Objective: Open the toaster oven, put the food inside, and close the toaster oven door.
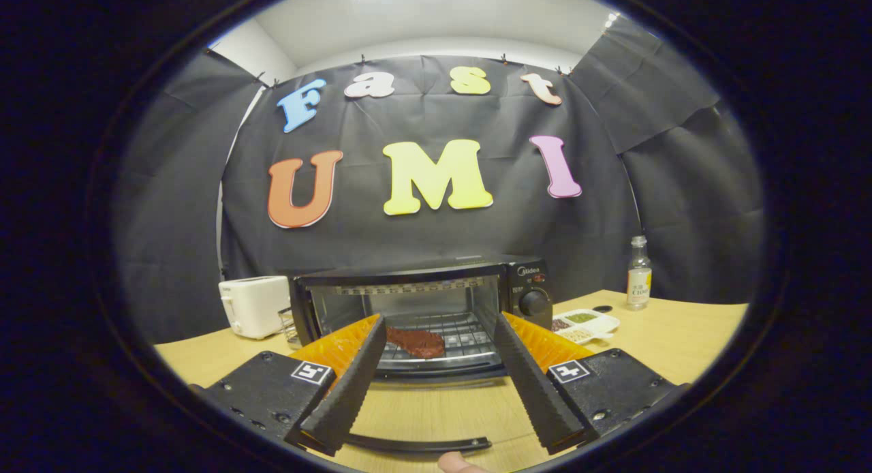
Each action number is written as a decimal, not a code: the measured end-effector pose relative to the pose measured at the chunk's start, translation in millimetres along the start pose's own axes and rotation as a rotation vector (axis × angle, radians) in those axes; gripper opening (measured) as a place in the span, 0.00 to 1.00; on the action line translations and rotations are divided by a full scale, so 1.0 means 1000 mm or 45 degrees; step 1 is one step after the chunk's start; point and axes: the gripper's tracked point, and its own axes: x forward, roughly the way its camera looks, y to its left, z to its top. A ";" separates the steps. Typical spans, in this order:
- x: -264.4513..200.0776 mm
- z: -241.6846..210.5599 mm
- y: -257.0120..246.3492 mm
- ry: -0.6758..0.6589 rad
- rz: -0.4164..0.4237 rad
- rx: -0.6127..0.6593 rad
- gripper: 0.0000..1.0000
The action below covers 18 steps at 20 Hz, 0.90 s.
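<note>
Black toaster oven (422, 309) marked "Midea" stands on the wooden table (681, 337), door (436, 405) folded down. A reddish-brown slab of food (415, 341) lies on its wire rack (456, 343). Gripper (436, 343) jaws wide apart, holding nothing.

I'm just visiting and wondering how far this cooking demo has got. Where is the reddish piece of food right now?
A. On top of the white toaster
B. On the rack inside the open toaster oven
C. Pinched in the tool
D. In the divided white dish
B: the food lies on the wire rack of the toaster oven, whose door hangs open, while the tool is open and holds nothing.
</note>
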 end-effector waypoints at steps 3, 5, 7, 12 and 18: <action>-0.027 -0.021 0.005 0.158 0.000 0.003 1.00; -0.039 -0.047 0.011 0.329 0.020 -0.010 1.00; -0.047 -0.073 0.016 0.490 0.029 0.024 1.00; -0.059 -0.092 0.018 0.636 -0.013 0.020 1.00; -0.061 -0.120 0.019 0.744 -0.003 -0.068 1.00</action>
